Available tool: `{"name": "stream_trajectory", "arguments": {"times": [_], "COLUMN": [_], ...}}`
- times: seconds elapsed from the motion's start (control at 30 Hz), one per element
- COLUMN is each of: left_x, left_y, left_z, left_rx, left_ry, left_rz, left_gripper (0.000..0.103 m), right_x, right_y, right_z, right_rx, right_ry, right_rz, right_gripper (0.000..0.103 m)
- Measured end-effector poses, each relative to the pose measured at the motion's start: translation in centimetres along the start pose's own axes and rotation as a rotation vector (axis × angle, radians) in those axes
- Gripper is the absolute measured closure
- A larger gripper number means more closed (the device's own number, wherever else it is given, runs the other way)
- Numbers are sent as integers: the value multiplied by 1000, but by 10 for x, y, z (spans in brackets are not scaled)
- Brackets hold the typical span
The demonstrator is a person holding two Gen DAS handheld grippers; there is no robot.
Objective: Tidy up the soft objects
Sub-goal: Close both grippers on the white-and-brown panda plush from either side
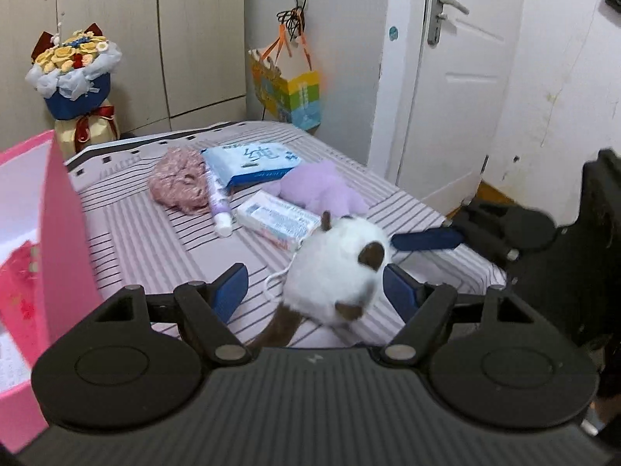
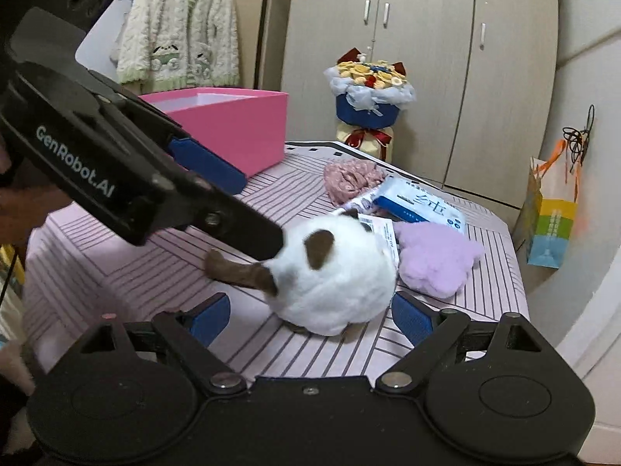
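Observation:
A round white plush (image 1: 333,272) with brown ears and tail sits on the striped pink cover (image 1: 155,240). My left gripper (image 1: 314,291) is open around it, with a clear gap at the left pad and the right pad close to the fur. The right gripper (image 2: 310,318) is also open, one pad on each side of the same plush (image 2: 337,275). The left gripper (image 2: 260,213) reaches in from the upper left there. A purple plush (image 1: 322,190) and a pink knitted bundle (image 1: 178,182) lie farther back. An open pink box (image 1: 58,233) stands at the left.
A blue-and-white tissue pack (image 1: 252,163), a white packet (image 1: 275,219) and a tube (image 1: 219,204) lie among the soft things. A bouquet (image 1: 73,70) stands by the wardrobe, a gift bag (image 1: 287,93) hangs on the wall, and a door (image 1: 458,77) is at the right.

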State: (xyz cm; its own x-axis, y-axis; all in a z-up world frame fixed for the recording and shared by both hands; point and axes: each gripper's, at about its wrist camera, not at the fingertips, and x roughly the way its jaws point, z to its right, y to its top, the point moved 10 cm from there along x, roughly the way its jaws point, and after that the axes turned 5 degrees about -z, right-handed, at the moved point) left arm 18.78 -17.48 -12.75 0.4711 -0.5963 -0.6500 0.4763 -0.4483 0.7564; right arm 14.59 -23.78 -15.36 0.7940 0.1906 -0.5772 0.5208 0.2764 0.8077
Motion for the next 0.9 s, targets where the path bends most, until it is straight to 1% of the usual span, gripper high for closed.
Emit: {"name": "stream_trajectory", "arguments": {"times": [0.1,0.2,0.27,0.3,0.33,0.37,0.43,0.47,0.57,0.63,0.7,0.9], "left_x": [13,26,30,31,33,33,34,34,33,33,30,20], "left_y": [0,-2,-3,-4,-6,-7,-9,-10,-11,-12,-13,-17], "left_z": [2,1,1,1,2,3,4,4,6,7,7,12], "left_rx": [-25,-42,-89,-110,-124,-131,-129,-133,-141,-157,-166,-164], "left_ry": [-30,-19,-54,-72,-84,-79,-65,-61,-56,-60,-55,-53], "left_rz": [12,22,24,14,7,9,20,24,30,33,40,42], "left_gripper": [29,32,35,38,39,40,42,42,44,44,44,44], "right_x": [12,22,26,27,27,28,30,31,33,32,30,21], "right_y": [-4,-7,-9,-10,-10,-10,-10,-10,-13,-14,-13,-12], "right_z": [8,14,15,14,13,12,12,12,8,5,2,-3], "right_rx": [101,195,231,244,258,269,269,258,207,195,200,202], "right_ry": [36,79,95,103,113,117,88,65,-37,-100,-127,-134], "right_rz": [-2,0,11,21,32,42,58,65,86,100,110,95], "right_gripper": [10,11,11,11,12,13,17,21,31,32,33,33]}}
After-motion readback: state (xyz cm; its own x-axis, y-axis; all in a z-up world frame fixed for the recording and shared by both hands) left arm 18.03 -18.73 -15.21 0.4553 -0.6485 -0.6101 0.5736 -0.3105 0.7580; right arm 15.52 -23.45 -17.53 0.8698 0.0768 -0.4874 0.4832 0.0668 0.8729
